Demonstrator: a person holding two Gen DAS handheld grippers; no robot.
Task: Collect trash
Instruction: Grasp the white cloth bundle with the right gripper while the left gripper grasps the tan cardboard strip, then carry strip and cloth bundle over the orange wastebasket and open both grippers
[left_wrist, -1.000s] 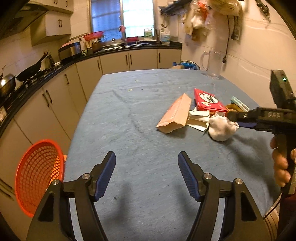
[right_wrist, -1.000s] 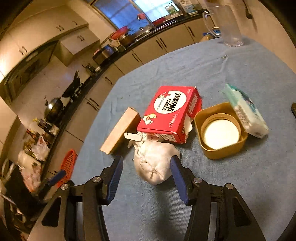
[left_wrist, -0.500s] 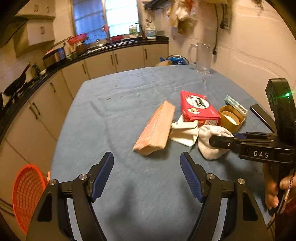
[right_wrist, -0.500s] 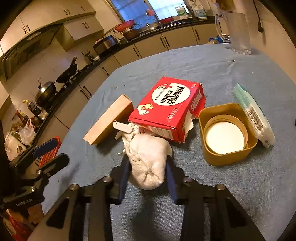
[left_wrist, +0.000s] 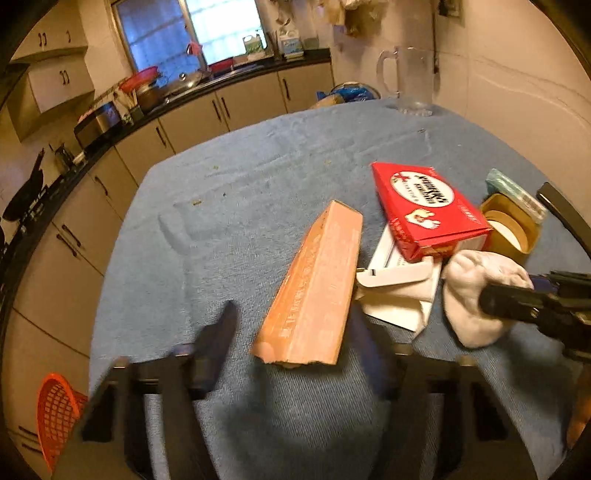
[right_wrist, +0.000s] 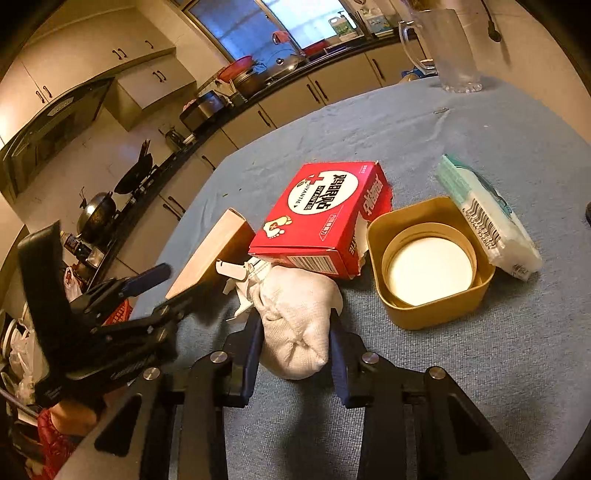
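On the blue-clothed table (left_wrist: 229, 229), the trash is lying in one loose cluster, and two pieces of it are sitting between claws at this moment. The long tan carton (left_wrist: 314, 288) is stretching away from the left gripper (left_wrist: 291, 332), its long axis running almost along the line the gripper is pointing, its torn near end lying between the two blurred fingers. Those jaws have just been closing around that end; the right finger is sitting against the carton's edge, while a strip of cloth is showing between the left finger and the carton, so I am reading the pinch as not yet made. The left hand is the nearer one to this carton by far.

Just beside it, the right gripper (right_wrist: 295, 343) is pinching the white cloth bundle (right_wrist: 295, 325), both pads pressing into its sides while it is resting on the table. Beyond the bundle the red box (right_wrist: 325, 218) is lying flat, touching a white torn package (left_wrist: 399, 291); the yellow square container (right_wrist: 428, 262) and a tissue pack (right_wrist: 487, 218) are sitting to its right. The orange basket (left_wrist: 55, 417) is standing down on the floor, off the table's left edge, well apart from both pieces.
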